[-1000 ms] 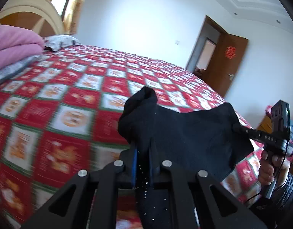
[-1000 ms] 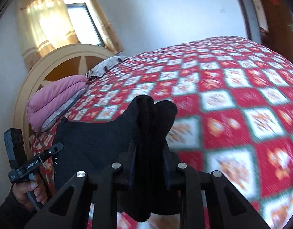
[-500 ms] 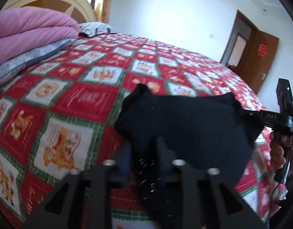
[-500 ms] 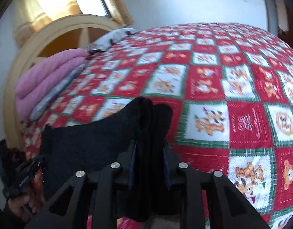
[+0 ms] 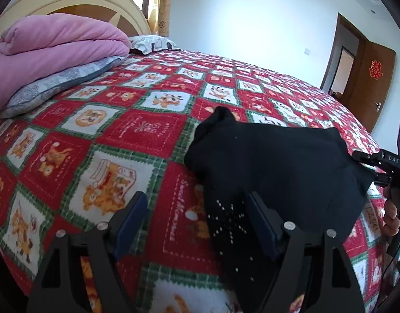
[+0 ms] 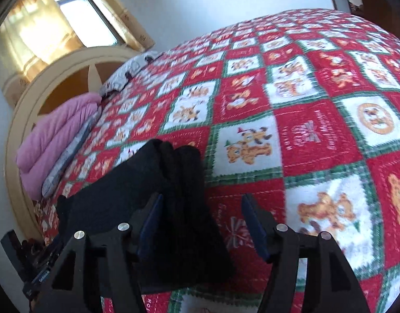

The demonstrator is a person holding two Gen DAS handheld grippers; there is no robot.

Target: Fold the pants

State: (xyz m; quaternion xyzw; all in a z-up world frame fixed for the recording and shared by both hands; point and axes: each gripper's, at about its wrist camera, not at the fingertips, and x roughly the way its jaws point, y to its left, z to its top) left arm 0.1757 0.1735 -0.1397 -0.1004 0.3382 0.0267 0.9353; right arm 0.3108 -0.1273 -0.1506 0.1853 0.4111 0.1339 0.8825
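Observation:
The black pants lie bunched on the red patterned bedspread near the bed's front edge. My left gripper is open, and the pants' left end lies loose between its fingers, against the right one. My right gripper is open too, with the pants' right end lying by its left finger. The right gripper also shows in the left wrist view at the far right, at the pants' other corner.
A folded pink quilt on a grey pillow sits at the head of the bed, by the cream headboard. A brown door stands open at the far right. The bedspread stretches away beyond the pants.
Both grippers have lowered the pants onto the bed and opened. The cloth that was pinched in each one now lies loose between the fingers.

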